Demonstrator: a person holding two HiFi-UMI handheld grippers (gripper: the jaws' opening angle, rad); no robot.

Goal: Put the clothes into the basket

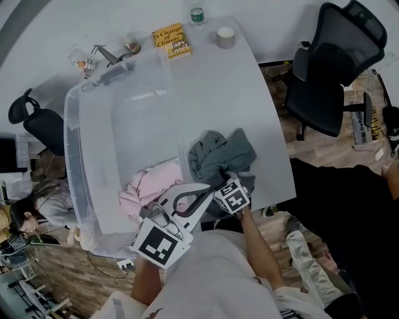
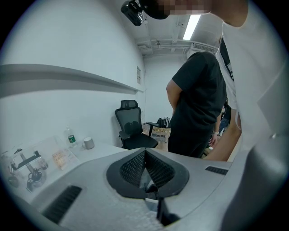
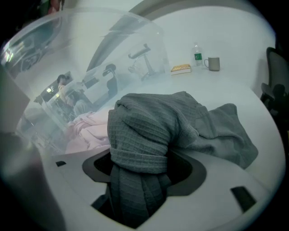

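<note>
White table [image 1: 212, 75], right gripper [image 3: 135, 176] pitched downward, clamped on grey garment [image 3: 153, 122], left gripper [image 2: 145, 153] jaws together, empty

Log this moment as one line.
step: grasp | right hand-held gripper: shut on grey garment, on table beside clear bin | left hand-held gripper: shut, empty | pink garment: in clear bin

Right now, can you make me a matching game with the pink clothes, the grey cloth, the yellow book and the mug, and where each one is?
Things:
1. pink clothes
2. grey cloth
3. yellow book
4. mug

Places:
A. right of the water bottle
B. in the clear basket
C. left of the water bottle
D. on the table, gripped by the right hand-held gripper

Pairs: 1-B, 2-D, 3-C, 4-A
</note>
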